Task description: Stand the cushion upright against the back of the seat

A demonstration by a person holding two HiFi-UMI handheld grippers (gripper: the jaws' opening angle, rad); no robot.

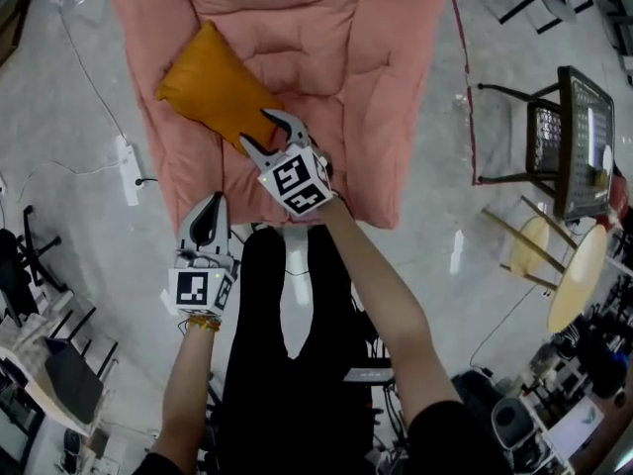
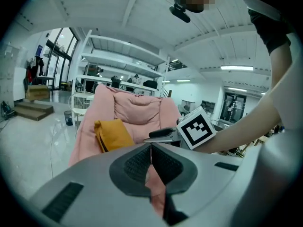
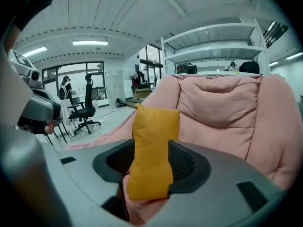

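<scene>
The orange cushion [image 1: 213, 87] lies tilted on the left side of the pink padded chair's seat [image 1: 326, 47], one end up against the left arm. My right gripper [image 1: 259, 129] is open at the cushion's near right corner. In the right gripper view the cushion [image 3: 154, 141] fills the gap between the wide jaws of that gripper [image 3: 151, 167], and I cannot tell whether the pads touch it. My left gripper [image 1: 211, 203] is shut and empty, just off the chair's front left edge. The left gripper view shows the cushion [image 2: 112, 134] ahead, beyond the closed jaws of the left gripper [image 2: 151, 150].
A white power strip [image 1: 129, 169] and its cable lie on the floor left of the chair. A black metal side table [image 1: 564, 142] and round wooden stools [image 1: 579, 275] stand to the right. White shelving [image 2: 123, 74] rises behind the chair. An office chair [image 3: 87, 108] stands farther left.
</scene>
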